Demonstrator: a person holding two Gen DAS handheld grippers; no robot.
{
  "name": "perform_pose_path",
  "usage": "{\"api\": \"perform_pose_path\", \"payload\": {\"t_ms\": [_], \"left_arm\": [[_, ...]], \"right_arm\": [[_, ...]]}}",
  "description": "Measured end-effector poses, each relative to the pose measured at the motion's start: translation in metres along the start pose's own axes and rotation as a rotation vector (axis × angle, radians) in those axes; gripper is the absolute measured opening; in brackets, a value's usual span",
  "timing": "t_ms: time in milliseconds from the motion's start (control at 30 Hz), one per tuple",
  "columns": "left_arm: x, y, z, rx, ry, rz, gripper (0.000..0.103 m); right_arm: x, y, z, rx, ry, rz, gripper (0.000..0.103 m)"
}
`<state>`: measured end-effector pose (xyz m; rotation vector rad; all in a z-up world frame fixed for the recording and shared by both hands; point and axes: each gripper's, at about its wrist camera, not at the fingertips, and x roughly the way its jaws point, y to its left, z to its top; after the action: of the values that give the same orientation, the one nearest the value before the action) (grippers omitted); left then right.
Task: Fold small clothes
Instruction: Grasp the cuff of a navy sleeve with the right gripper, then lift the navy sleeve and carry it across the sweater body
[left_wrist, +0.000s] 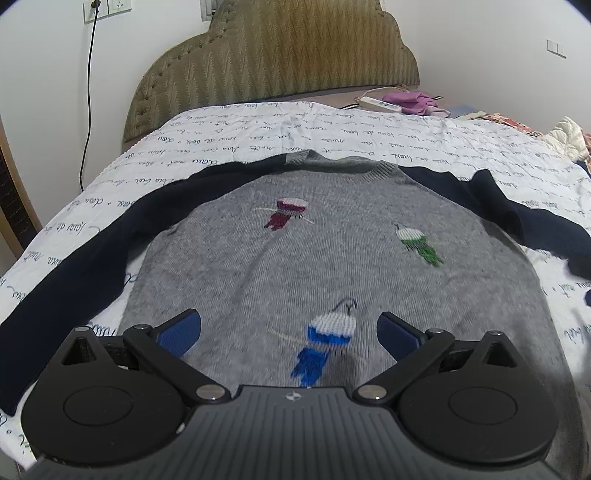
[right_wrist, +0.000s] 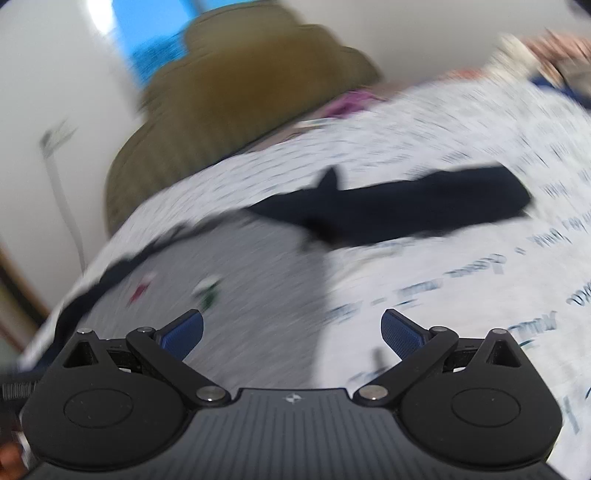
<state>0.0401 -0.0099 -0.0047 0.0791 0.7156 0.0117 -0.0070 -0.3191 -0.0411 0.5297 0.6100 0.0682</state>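
Observation:
A small grey knitted sweater with navy sleeves lies flat, front up, on the bed. It carries three embroidered figures in maroon, green and blue. Its left sleeve stretches toward the near left; its right sleeve bends off to the right. My left gripper hovers open over the lower hem, above the blue figure. The right wrist view is motion-blurred: the sweater body and the right sleeve show there. My right gripper is open and empty over the sweater's right edge.
The bedspread is white with script print. A padded olive headboard stands behind. A white power strip, purple cloth and other clothes lie at the far right. A cable hangs from a wall socket.

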Motion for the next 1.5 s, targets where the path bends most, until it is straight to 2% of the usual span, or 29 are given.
{"api": "perform_pose_path", "payload": {"t_ms": [200,267,367,567,633,667,700,733,767,800,833,1000,1233,1367,1500], "left_arm": [[0.016,-0.015,0.009,0.034,0.018,-0.02,0.103],[0.019,-0.019,0.01,0.04,0.027,-0.03,0.103],[0.025,-0.022,0.011,0.05,0.043,-0.032,0.103],[0.035,-0.023,0.011,0.06,0.066,-0.025,0.103],[0.037,-0.022,0.013,0.051,0.078,-0.028,0.103],[0.039,-0.021,0.013,0.048,0.083,-0.031,0.103],[0.04,-0.02,0.014,0.044,0.088,-0.034,0.103],[0.041,-0.019,0.015,0.041,0.092,-0.034,0.103],[0.042,-0.018,0.016,0.039,0.094,-0.034,0.103],[0.042,-0.017,0.018,0.037,0.093,-0.035,0.103],[0.043,-0.016,0.019,0.036,0.092,-0.036,0.103],[0.045,-0.009,0.03,0.039,0.075,-0.023,0.103],[0.05,0.013,0.042,0.007,0.059,0.001,0.103],[0.058,0.028,0.051,-0.006,0.074,0.0,0.103],[0.072,0.046,0.068,0.001,0.074,0.021,0.103]], "right_arm": [[0.015,-0.083,0.039,0.296,-0.097,-0.025,0.103],[0.024,-0.105,0.047,0.392,-0.109,-0.051,0.103],[0.04,-0.134,0.051,0.527,-0.147,-0.037,0.103],[0.064,-0.155,0.07,0.616,-0.288,-0.011,0.103],[0.073,-0.163,0.076,0.65,-0.321,-0.022,0.095],[0.077,-0.166,0.079,0.662,-0.326,-0.036,0.082],[0.079,-0.17,0.082,0.674,-0.324,-0.047,0.06],[0.083,-0.174,0.084,0.691,-0.316,-0.057,0.047],[0.085,-0.178,0.082,0.712,-0.304,-0.059,0.025],[0.089,-0.184,0.082,0.734,-0.292,-0.051,0.012],[0.093,-0.188,0.083,0.745,-0.279,-0.041,0.009],[0.083,-0.185,0.1,0.597,-0.263,-0.111,0.007],[0.032,-0.168,0.162,0.336,-0.405,-0.324,0.007],[0.028,-0.131,0.174,0.201,-0.411,-0.331,0.007],[0.045,-0.075,0.169,0.089,-0.374,-0.252,0.007]]}}
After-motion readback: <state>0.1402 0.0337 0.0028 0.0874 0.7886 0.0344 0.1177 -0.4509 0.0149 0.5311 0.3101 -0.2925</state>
